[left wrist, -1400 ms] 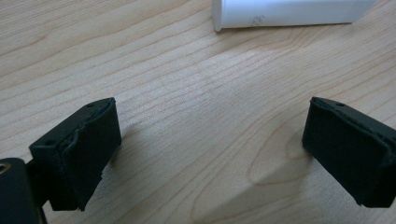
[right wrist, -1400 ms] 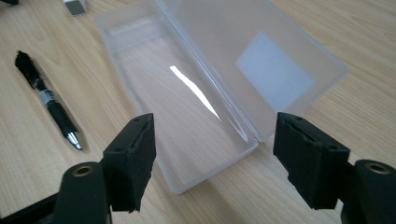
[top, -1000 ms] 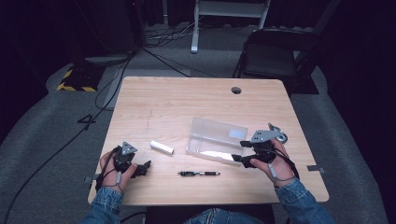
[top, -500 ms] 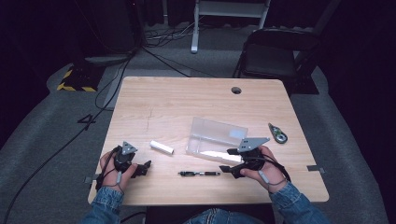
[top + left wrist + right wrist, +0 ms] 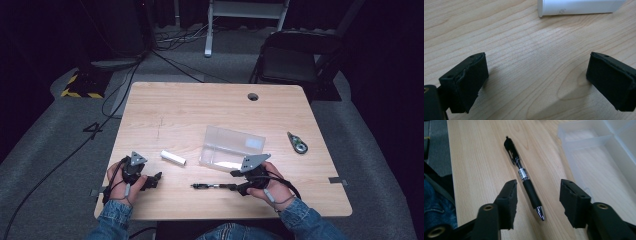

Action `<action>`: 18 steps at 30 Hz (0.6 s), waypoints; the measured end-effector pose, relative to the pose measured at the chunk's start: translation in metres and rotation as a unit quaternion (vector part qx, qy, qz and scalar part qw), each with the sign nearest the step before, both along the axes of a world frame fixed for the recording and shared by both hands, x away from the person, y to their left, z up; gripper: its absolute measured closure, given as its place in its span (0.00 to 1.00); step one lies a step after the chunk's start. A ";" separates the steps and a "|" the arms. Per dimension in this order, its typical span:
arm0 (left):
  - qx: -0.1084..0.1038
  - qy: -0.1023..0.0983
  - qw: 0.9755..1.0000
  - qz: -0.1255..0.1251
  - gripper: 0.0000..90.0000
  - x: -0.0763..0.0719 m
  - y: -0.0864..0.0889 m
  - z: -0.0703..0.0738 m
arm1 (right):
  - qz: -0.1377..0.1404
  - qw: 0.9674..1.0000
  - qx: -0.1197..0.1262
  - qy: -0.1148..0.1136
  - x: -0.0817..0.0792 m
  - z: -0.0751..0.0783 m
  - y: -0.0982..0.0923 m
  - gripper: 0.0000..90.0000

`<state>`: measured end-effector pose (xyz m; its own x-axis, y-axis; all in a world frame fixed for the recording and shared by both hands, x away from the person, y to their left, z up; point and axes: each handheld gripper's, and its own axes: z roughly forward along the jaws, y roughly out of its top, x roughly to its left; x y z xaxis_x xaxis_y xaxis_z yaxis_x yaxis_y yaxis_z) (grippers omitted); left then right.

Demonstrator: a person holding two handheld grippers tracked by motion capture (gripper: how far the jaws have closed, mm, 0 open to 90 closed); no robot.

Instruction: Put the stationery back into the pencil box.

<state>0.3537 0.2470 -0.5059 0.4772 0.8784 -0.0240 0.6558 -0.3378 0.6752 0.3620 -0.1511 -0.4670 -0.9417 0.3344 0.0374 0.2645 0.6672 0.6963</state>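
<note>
Two hand-held grippers resting low at the near edge of the wooden tabletop (image 5: 210, 107) in the high view. Left hand-held gripper (image 5: 150, 181) lying at the near left, jaws pointing right, well short of a white tube (image 5: 173, 158) lying flat just beyond. Right hand-held gripper (image 5: 235, 187) sitting at the near right, jaws pointing left along a black pen (image 5: 210, 186) and straddling its near end. Clear plastic box (image 5: 231, 148) lying open just behind that pen, lid missing, compartments showing. Small grey metal tool (image 5: 297, 143) lying apart at the right of the box. Folding chair (image 5: 295, 60) standing on the floor beyond the far edge.

Looking along the left hand-held gripper (image 5: 536, 75) in its own view: jaws standing wide apart, only bare wood grain between the pads, nothing held. White tube (image 5: 579, 6) lying crosswise at the top, well clear of both pads (image 5: 471, 80).

Looking along the right hand-held gripper (image 5: 537, 195) in its own view: jaws having just been closing, now about half open, pen (image 5: 524, 176) lying flat between them with its silver tip nearest the camera and its clip end farthest. Pads (image 5: 509, 197) flanking the rubber grip section, gaps visible on both sides, not yet pressing. Clear plastic box (image 5: 599, 157) sitting at the right, beside the pen, a divider wall crossing its floor.
</note>
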 end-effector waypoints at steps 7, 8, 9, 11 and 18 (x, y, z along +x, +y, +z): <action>0.000 0.000 1.000 0.000 0.05 0.000 0.000 0.000 | 0.020 0.999 -0.030 -0.006 0.000 -0.010 0.009 0.75; 0.000 0.000 1.000 0.000 0.05 0.000 0.000 0.000 | 0.024 0.999 -0.032 -0.006 0.000 -0.011 0.010 0.76; 0.001 0.000 1.000 -0.001 0.05 0.000 0.000 0.000 | 0.029 0.999 -0.035 -0.010 0.000 -0.012 0.012 0.77; 0.000 0.000 1.000 0.000 0.05 0.000 0.000 0.000 | 0.035 0.999 -0.038 -0.013 -0.001 -0.013 0.014 0.78; 0.000 0.000 1.000 0.000 0.05 0.000 0.000 0.000 | 0.043 0.998 -0.048 -0.012 -0.001 -0.020 0.020 0.80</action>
<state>0.3537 0.2470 -0.5059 0.4771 0.8785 -0.0239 0.6558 -0.3377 0.6752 0.3614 -0.1313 -0.4865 -0.9673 0.2531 -0.0131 0.1880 0.7511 0.6329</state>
